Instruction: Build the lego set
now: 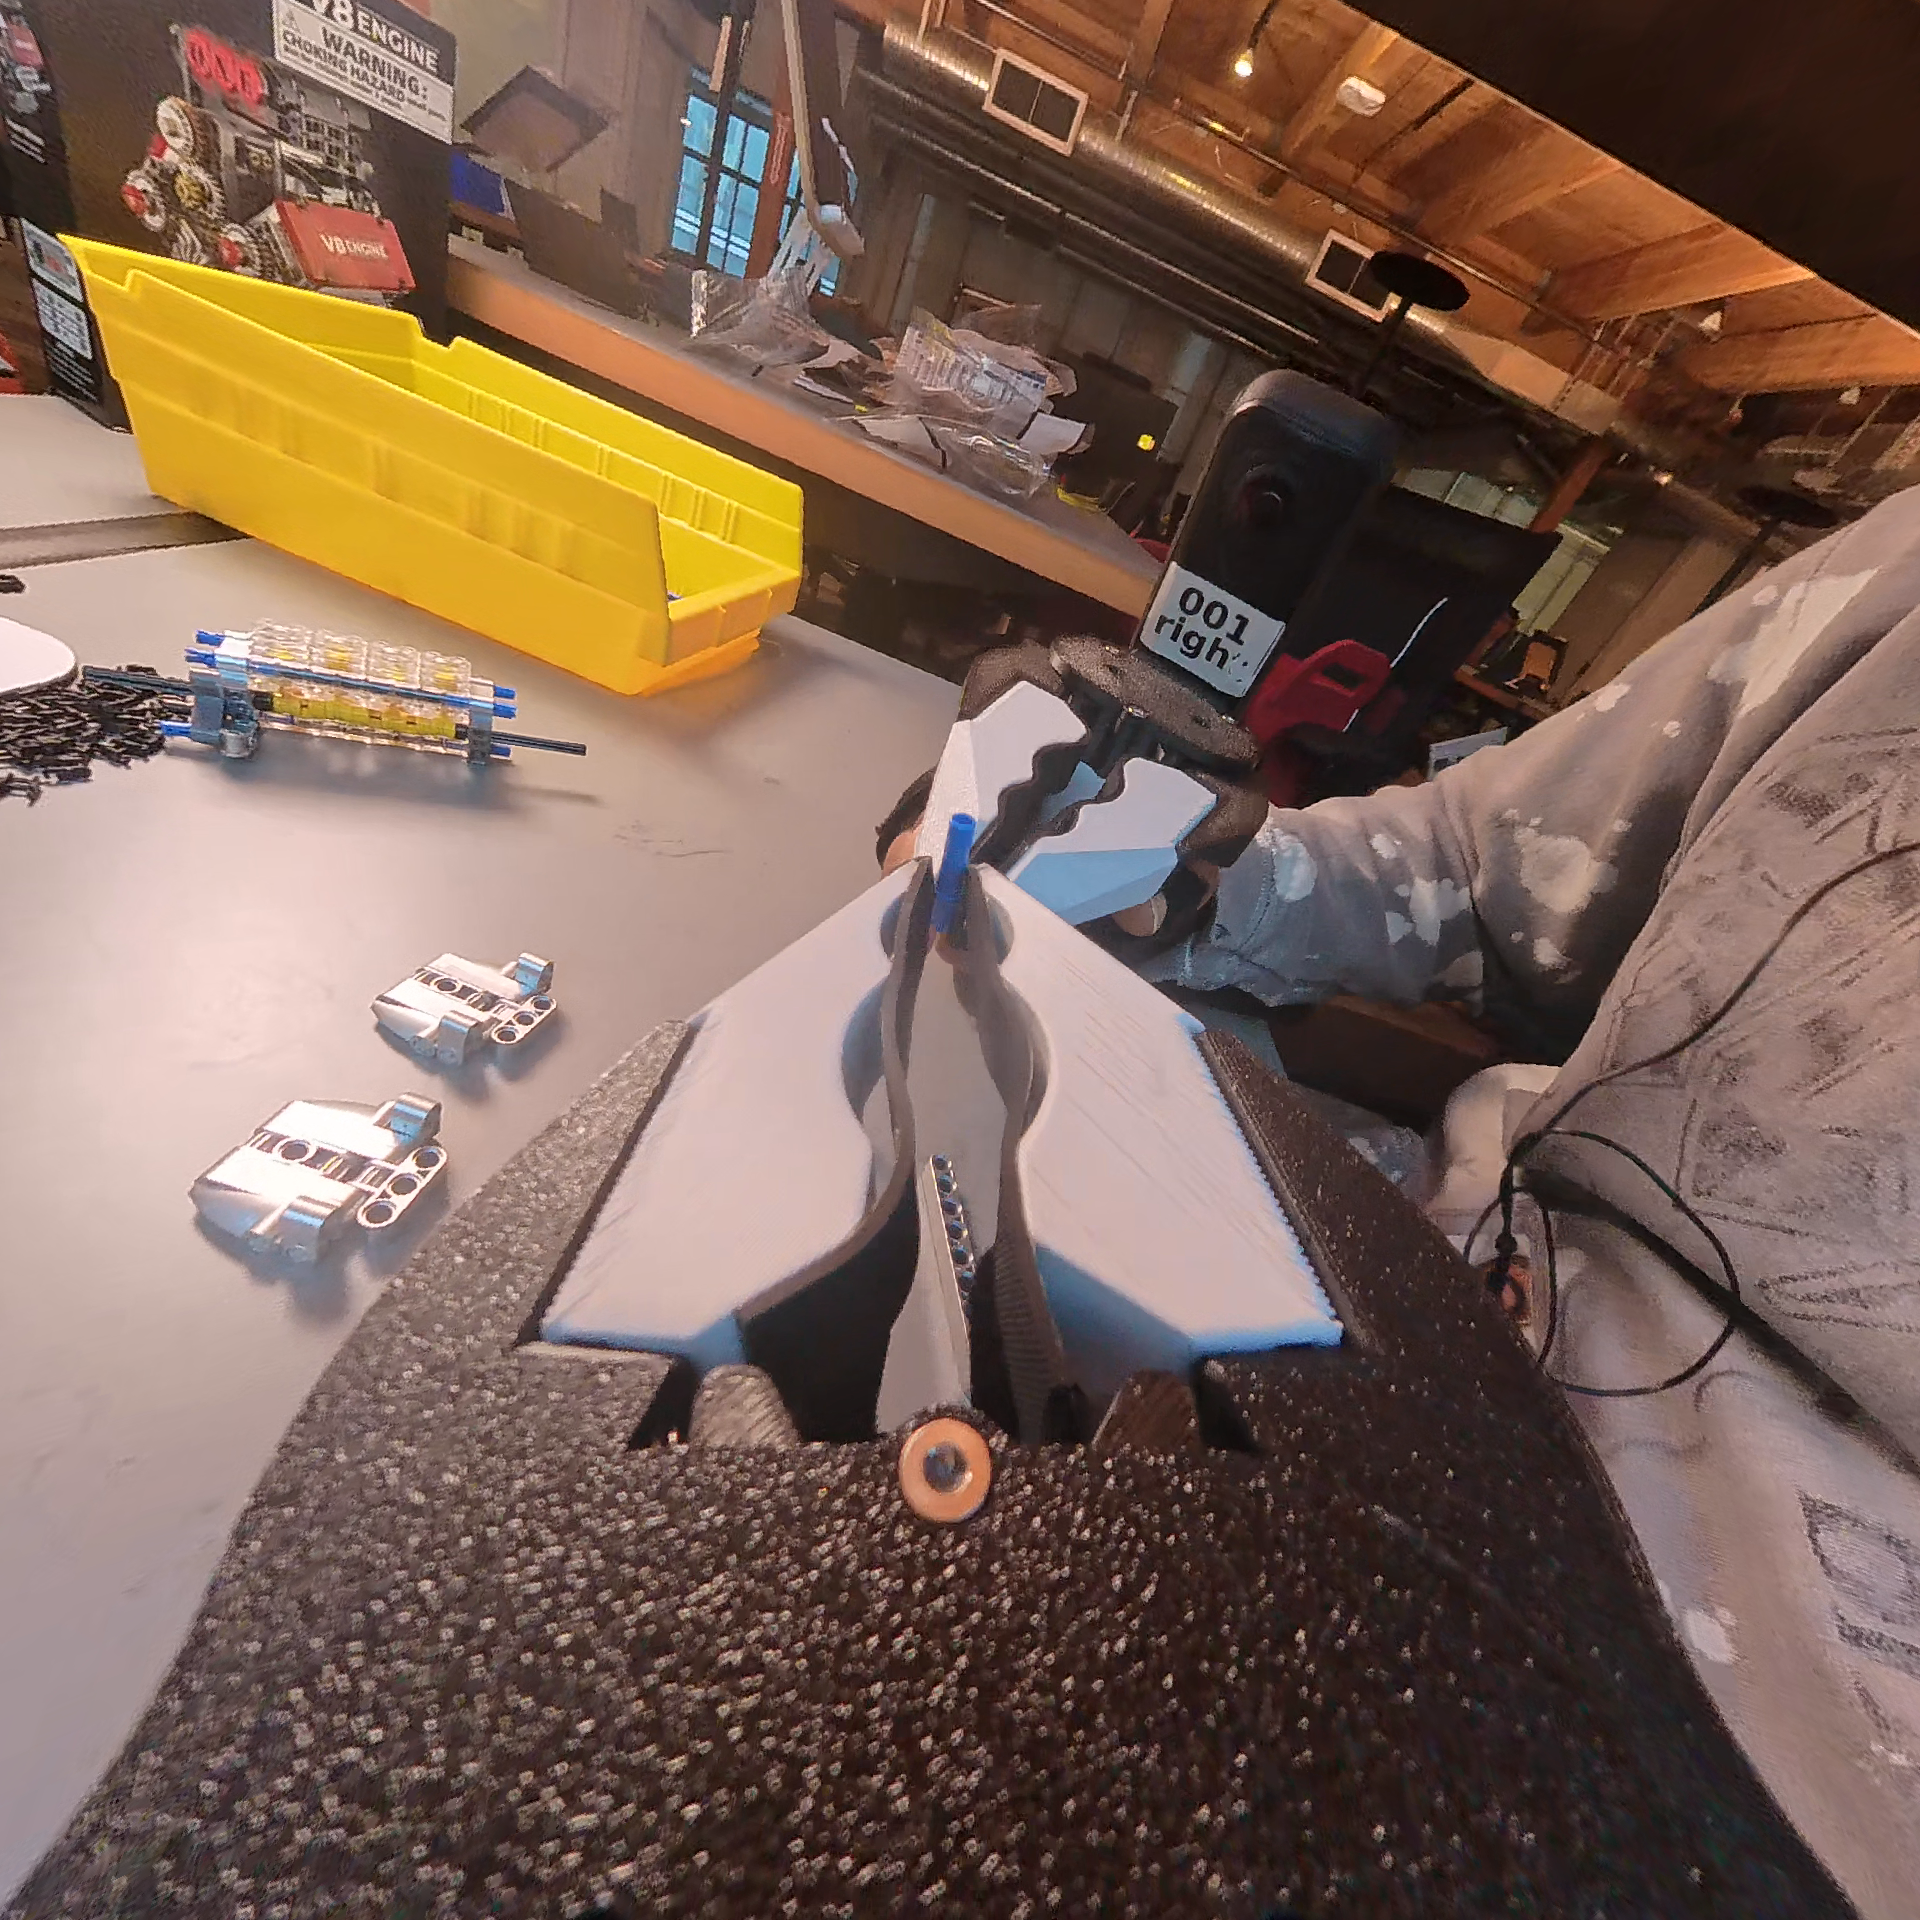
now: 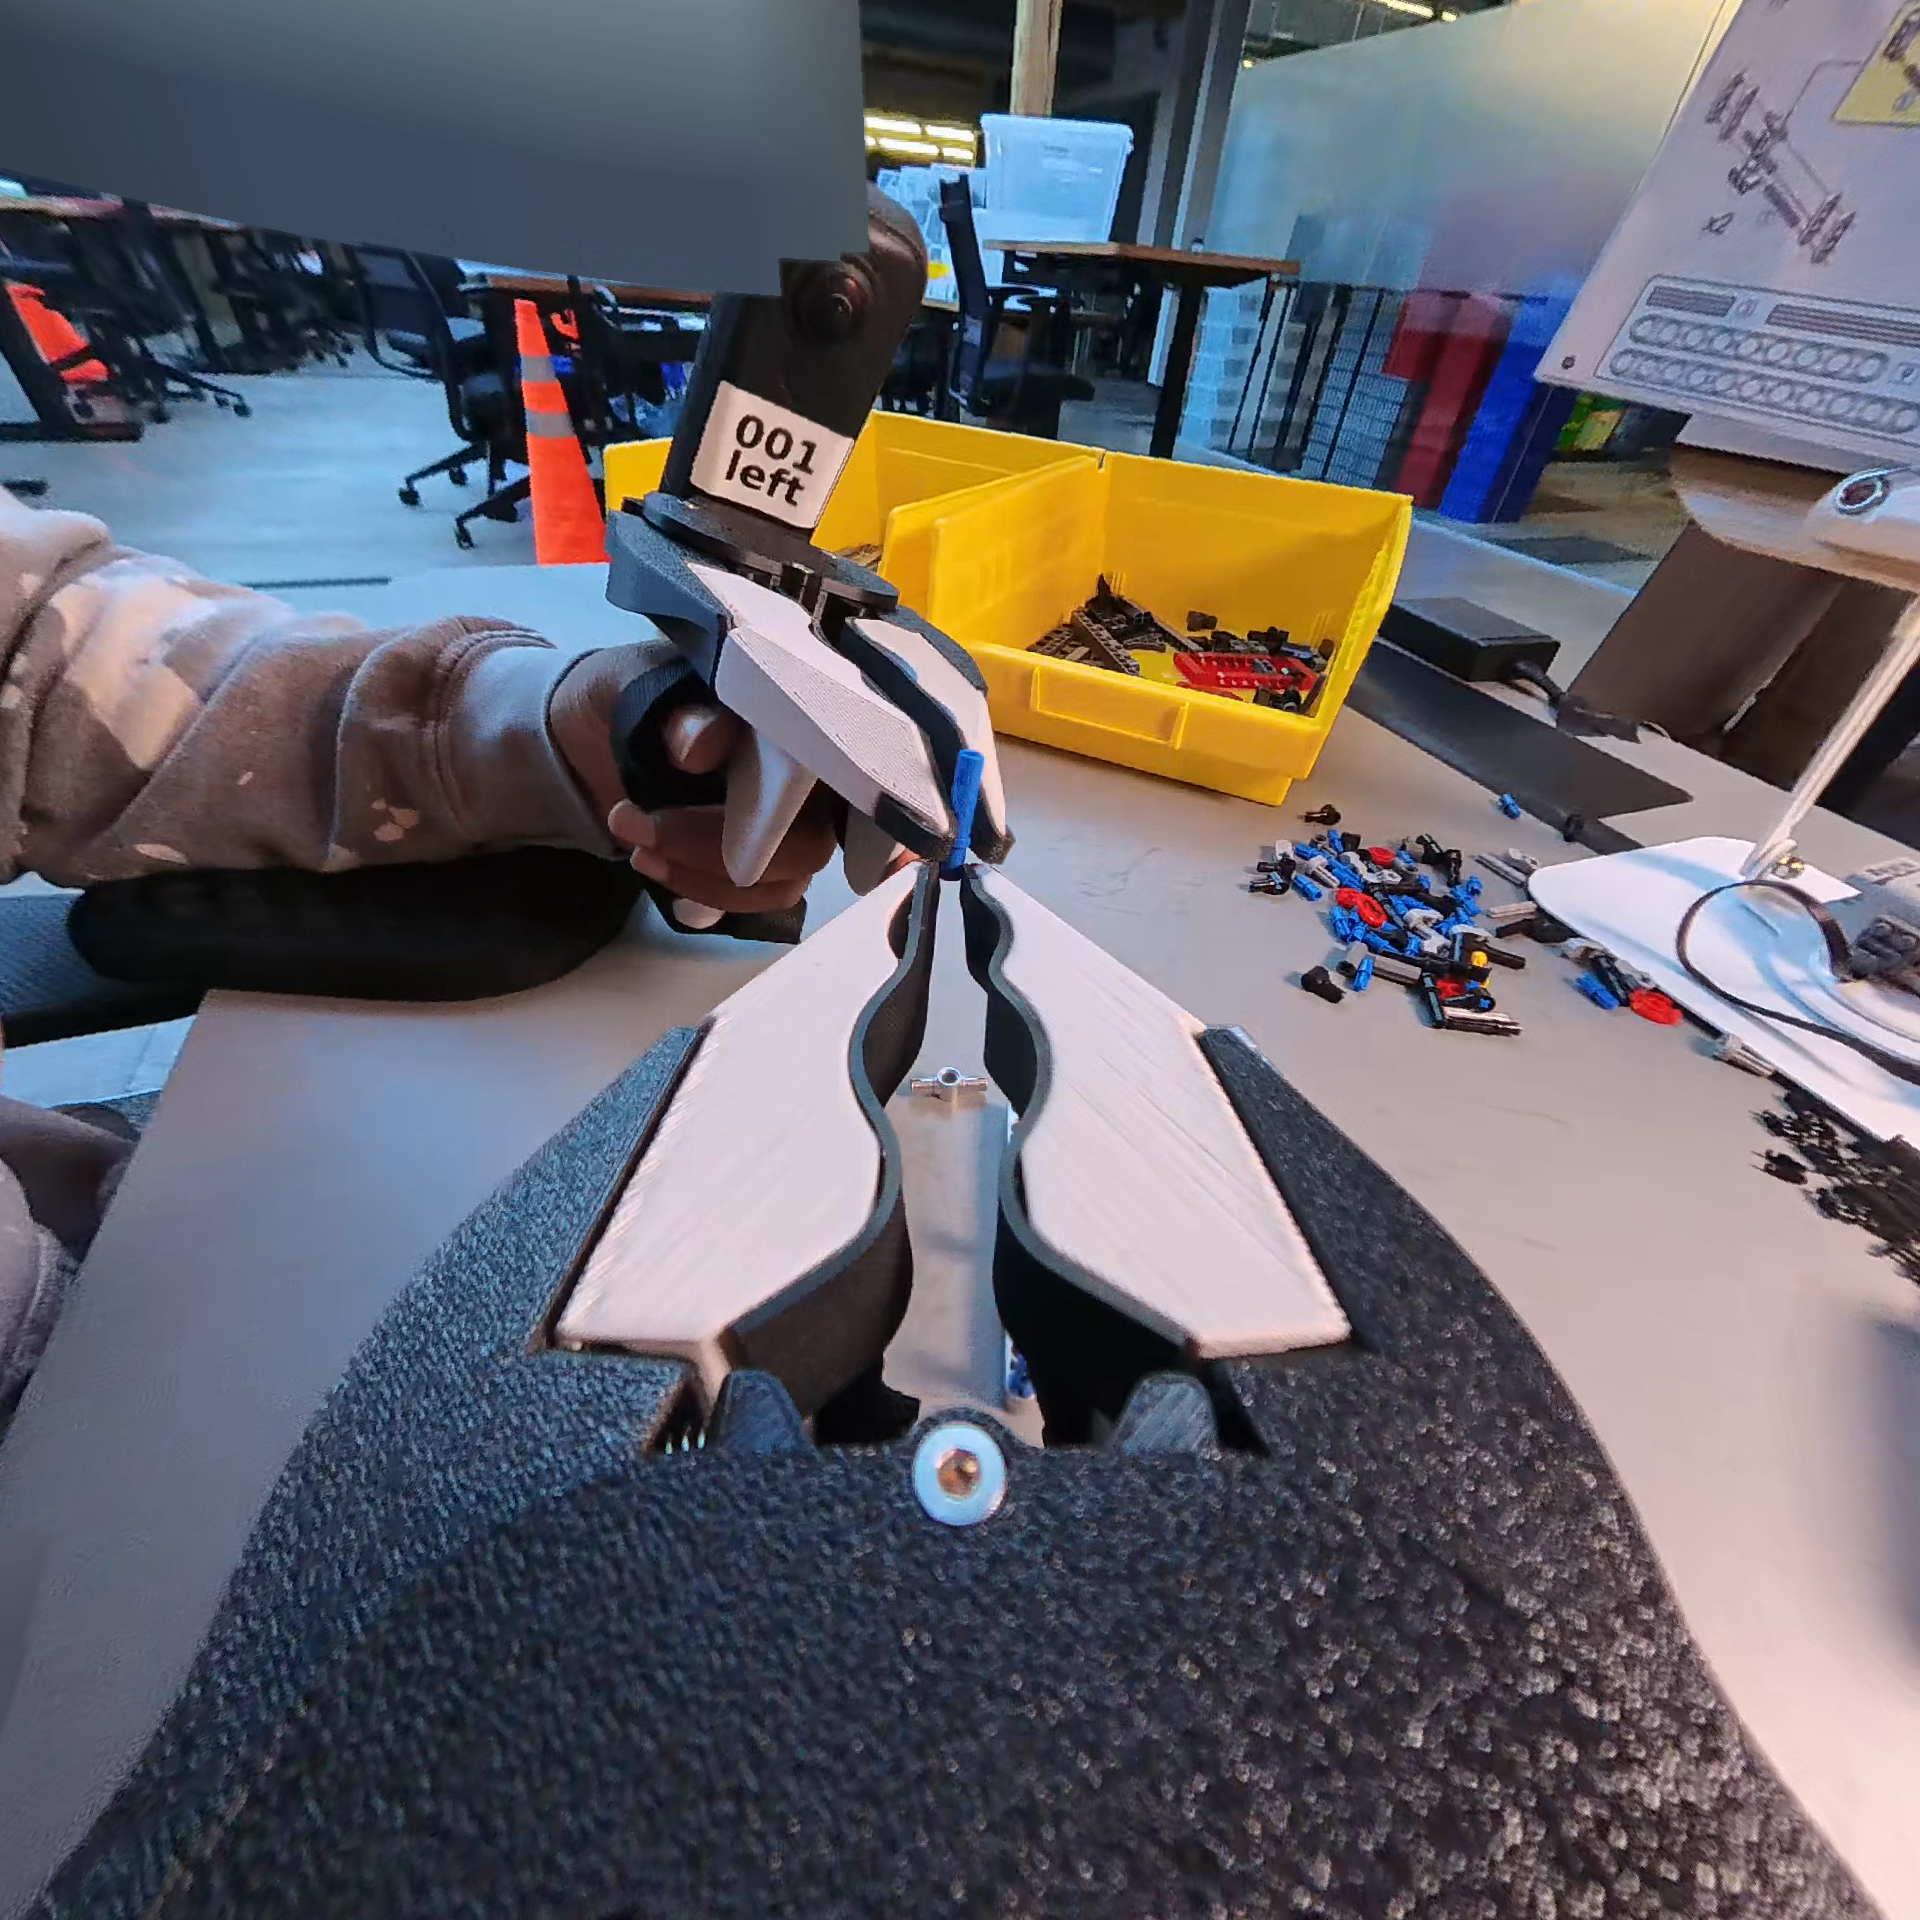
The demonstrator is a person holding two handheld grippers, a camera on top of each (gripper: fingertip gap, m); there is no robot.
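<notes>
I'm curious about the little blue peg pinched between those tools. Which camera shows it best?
The left wrist view: the blue peg stands sharp and near, clamped at the tips of the left hand-held gripper, most of its length showing. The right wrist view shows the same peg smaller, partly hidden behind that gripper's fingers.

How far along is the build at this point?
Done: a clear-and-yellow assembly with blue pins lies aside. In hand: the left tongs pinch a blue pin, with the right tongs at its lower end. Left: two silver panels and a pile of loose pieces lie unattached.
</notes>
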